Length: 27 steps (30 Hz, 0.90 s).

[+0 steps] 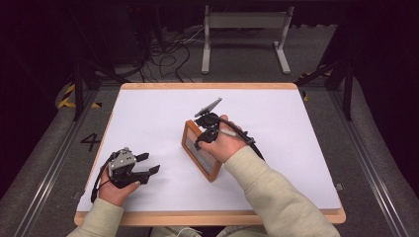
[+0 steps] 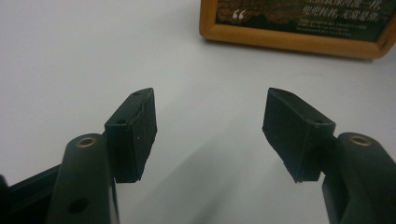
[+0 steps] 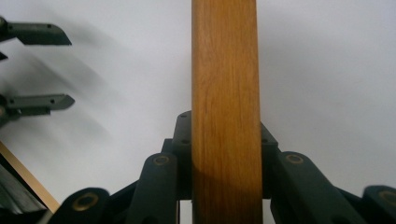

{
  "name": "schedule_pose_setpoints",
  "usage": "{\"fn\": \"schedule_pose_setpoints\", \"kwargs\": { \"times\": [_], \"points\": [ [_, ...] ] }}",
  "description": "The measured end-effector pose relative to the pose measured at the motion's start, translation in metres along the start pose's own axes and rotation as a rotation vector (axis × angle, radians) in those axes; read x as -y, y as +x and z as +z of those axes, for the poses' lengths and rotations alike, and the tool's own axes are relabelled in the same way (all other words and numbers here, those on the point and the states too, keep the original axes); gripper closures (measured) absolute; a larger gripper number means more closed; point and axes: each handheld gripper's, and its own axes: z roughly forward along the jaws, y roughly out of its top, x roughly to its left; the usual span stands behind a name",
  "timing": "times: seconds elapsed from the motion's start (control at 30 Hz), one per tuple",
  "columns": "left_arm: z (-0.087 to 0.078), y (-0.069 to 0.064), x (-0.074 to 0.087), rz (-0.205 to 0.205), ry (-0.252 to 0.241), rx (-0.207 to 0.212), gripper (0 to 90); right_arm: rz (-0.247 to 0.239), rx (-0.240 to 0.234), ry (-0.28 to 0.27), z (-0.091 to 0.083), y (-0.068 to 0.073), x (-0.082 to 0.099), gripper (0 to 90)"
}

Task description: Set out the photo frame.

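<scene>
A large white opening quotation mark (image 2: pixel 238 15) stands on the dark panel inside the wooden frame (image 2: pixel 289 39), which lies beyond the left gripper's fingers (image 2: pixel 135 135). Beside it run lines of small pale characters (image 2: pixel 336 10), too small and blurred to read. A dark numeral "4" (image 1: pixel 91 141) is marked on the floor, left of the surface (image 1: pixel 148 113).

My right gripper (image 3: pixel 226 154): both black jaws rise from 6 o'clock, pads pressed flat on either side of wooden frame edge (image 3: pixel 225 84). Frame edge runs straight up centre, 6 to 12 o'clock, warm brown grain, lower part shaded between my jaws. White table surface (image 3: pixel 327 70) behind, at 3 and 9 o'clock. My left gripper (image 3: pixel 35 70) farther off at 10 o'clock, two dark jaws apart, blurred. Strip of wooden edge (image 3: pixel 25 179) at 8 o'clock.
</scene>
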Motion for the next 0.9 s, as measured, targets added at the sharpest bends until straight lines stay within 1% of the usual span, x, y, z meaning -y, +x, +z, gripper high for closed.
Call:
{"fn": "schedule_pose_setpoints", "kwargs": {
  "times": [0.03,0.13,0.2,0.23,0.27,0.37,0.4,0.47,0.5,0.63,0.8,0.9],
  "points": [
    [0.0,0.0,0.0,0.003,-0.003,-0.007,35.4,-0.023,0.002,0.0,-0.003,-0.001,0.0,70.5],
    [0.0,0.0,0.0,0.007,-0.001,-0.007,35.4,-0.096,-0.003,0.003,-0.012,-0.004,0.001,70.5],
    [0.001,0.0,0.0,0.006,0.001,-0.007,35.4,-0.168,-0.015,0.01,-0.019,-0.006,0.002,70.5],
    [0.001,0.0,0.0,0.006,0.0,-0.007,35.4,-0.223,-0.023,0.023,-0.024,-0.007,0.002,70.4],
    [0.001,0.0,0.0,0.006,0.0,-0.008,35.4,-0.262,-0.03,0.032,-0.027,-0.008,0.002,70.3],
    [0.001,0.0,0.0,0.007,0.0,-0.006,35.4,-0.379,-0.028,0.067,-0.037,-0.008,0.004,70.0],
    [0.002,0.0,0.0,0.006,0.001,-0.005,35.4,-0.402,-0.026,0.076,-0.039,-0.008,0.004,69.9],
    [0.002,0.0,0.0,0.006,0.001,-0.005,35.4,-0.473,-0.028,0.1,-0.045,-0.009,0.006,69.9],
    [0.002,0.0,0.0,0.005,0.001,-0.005,35.4,-0.473,-0.028,0.1,-0.045,-0.009,0.006,69.9],
    [0.002,0.0,0.0,0.005,0.002,-0.005,35.4,-0.576,-0.059,0.131,-0.053,-0.012,0.007,69.7],
    [0.002,0.0,0.0,0.003,0.004,-0.002,35.4,-0.677,-0.103,0.158,-0.057,-0.016,0.01,69.5],
    [0.002,-0.001,-0.001,0.001,0.004,-0.003,35.4,-0.729,-0.129,0.178,-0.058,-0.019,0.01,69.4]
  ]
}}
